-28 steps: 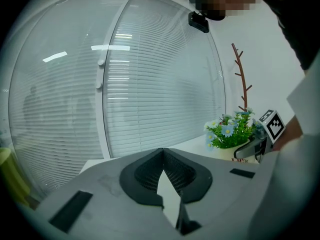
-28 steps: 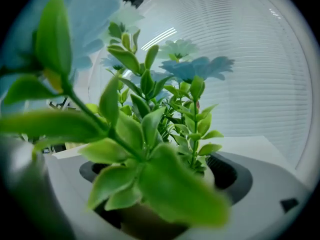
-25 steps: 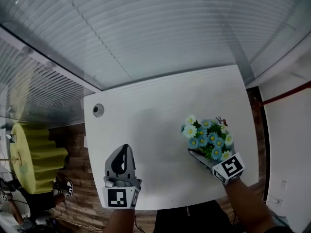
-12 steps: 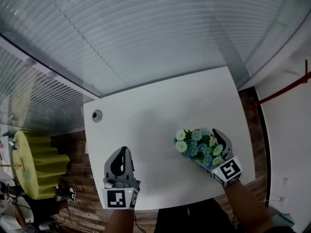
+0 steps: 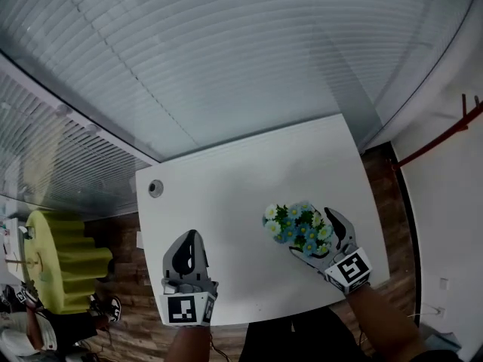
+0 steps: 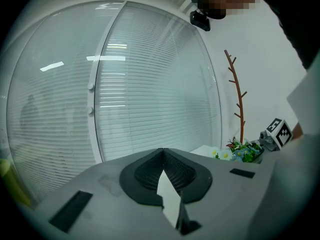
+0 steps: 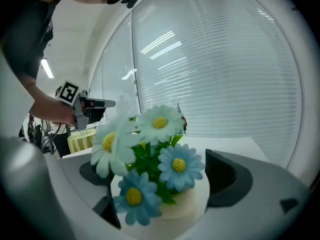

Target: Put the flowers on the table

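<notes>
Frosted glass with horizontal blinds is seen behind a white table. Over the table's near right part, a small bunch of artificial daisies, blue and white with yellow centres, is carried in a little white pot. The pot is clamped between the jaws of the right gripper. Whether its base already rests on the tabletop cannot be told. The load is judged to be light and top-heavy. The petals and leaves look soft and would be crushed or would slip, while the pot looks rigid and smooth. The hold is therefore best taken low on the pot wall, level and with moderate pressure, with the flowers left untouched. The left gripper is held at the table's near left edge, its jaws drawn together on nothing. A round cable hole is set near the table's far left corner.
</notes>
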Tool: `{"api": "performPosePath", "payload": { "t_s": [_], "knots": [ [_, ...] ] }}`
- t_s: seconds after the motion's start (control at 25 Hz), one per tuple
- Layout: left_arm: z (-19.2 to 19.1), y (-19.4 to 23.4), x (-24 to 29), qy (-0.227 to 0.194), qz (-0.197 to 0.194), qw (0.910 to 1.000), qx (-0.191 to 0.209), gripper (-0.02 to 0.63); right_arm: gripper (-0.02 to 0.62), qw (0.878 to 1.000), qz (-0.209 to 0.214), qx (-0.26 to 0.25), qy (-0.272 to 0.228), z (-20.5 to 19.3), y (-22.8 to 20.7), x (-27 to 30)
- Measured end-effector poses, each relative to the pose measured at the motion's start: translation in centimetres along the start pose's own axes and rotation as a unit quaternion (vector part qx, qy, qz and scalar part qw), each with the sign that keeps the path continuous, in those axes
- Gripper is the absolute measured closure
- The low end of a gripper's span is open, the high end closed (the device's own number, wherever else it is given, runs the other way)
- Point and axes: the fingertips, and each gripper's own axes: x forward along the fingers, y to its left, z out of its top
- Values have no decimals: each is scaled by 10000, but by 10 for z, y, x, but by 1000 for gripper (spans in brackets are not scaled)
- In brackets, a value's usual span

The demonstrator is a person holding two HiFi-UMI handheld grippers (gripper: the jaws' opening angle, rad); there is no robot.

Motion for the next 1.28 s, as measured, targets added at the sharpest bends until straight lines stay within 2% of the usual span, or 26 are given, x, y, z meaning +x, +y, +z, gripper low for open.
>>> {"api": "performPosePath", "payload": {
  "t_s": [0.12, 0.56, 0.76, 1.08, 1.28],
  "knots": [
    [9, 3, -8, -57, 55, 10000, -52, 601, 74, 10000, 26, 54, -55, 8, 5, -8],
    [46, -8, -23, -309, 21, 9994, -160, 601, 74, 9989, 185, -420, -132, 51, 14, -29],
    [60, -2, -37, -414, 68, 9991, -88, 601, 74, 9992, 68, -376, -120, 68, 14, -37],
    [76, 5, -59, -536, 189, 9983, -98, 601, 74, 9974, -157, -507, -484, 112, 9, -55],
    [85, 7, -61, -635, 108, 9979, 2, 601, 75, 9947, -404, -585, -736, 140, 2, -63]
  ]
}}
